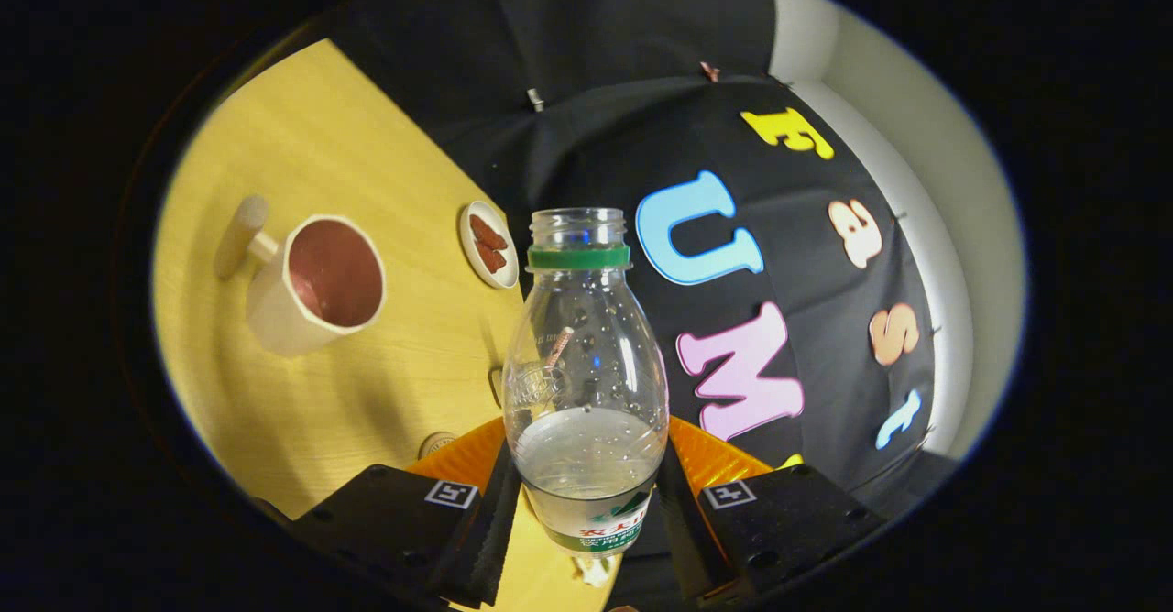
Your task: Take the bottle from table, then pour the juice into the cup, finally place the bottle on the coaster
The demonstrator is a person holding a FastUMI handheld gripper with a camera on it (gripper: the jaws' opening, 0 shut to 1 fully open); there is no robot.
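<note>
Gripper view: the bottle [585, 355], light, thin-walled, slippery and uncapped, was clamped low by the gripper [586, 502], right of the cup [316, 287].

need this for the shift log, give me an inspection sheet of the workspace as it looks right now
surface: light wooden table, seen tilted.
job's things: clear bottle, cap off, some liquid in it; cup with a handle stands on the table beyond the fingers; a round edge by the near finger may be the coaster, cannot tell.
clutter: small white dish holding reddish pieces, beyond the bottle's neck beside the cup.
grippers: tool shut on the bottle, a finger pressing each side near its label.
cables: nothing seen.
surroundings: black cloth wall behind the table, pale wall beyond it.
</note>
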